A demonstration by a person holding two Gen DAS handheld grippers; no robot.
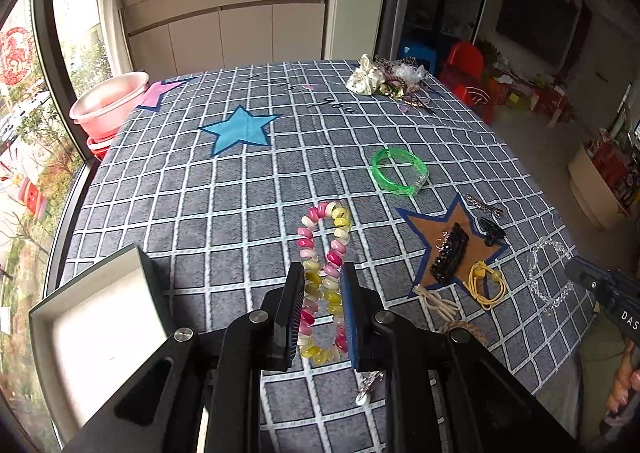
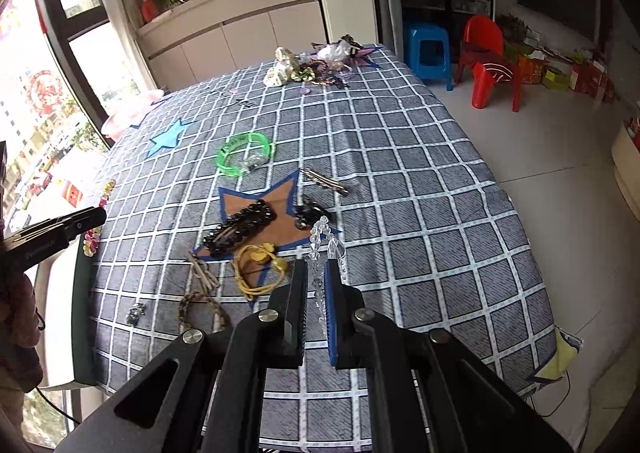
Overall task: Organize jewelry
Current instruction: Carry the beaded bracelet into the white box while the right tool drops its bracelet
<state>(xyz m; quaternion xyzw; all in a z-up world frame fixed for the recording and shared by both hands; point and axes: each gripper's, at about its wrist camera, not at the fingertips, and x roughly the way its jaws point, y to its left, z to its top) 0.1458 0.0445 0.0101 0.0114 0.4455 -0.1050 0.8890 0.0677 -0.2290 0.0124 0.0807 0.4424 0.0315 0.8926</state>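
Note:
My left gripper (image 1: 320, 273) is shut on a pink, yellow and white spiral bracelet (image 1: 325, 237), holding it above the checked cloth. An open white-lined box (image 1: 100, 325) sits at lower left beside it. My right gripper (image 2: 316, 273) is shut on a clear bead bracelet (image 2: 322, 237), which also shows in the left wrist view (image 1: 548, 273). On the cloth lie a green bangle (image 1: 398, 171), a black beaded clip (image 1: 450, 259), a yellow hair tie (image 1: 486, 285), a silver clip (image 1: 484, 207) and a small black clip (image 1: 492, 231).
A pile of scrunchies and ornaments (image 1: 388, 81) lies at the table's far edge. A pink basin (image 1: 108, 103) stands off the far left corner. A braided band (image 2: 204, 309), beige bow (image 2: 204, 273) and small charm (image 2: 136, 313) lie near the front. Red chair (image 2: 488, 61) and blue stool (image 2: 428, 49) stand to the right.

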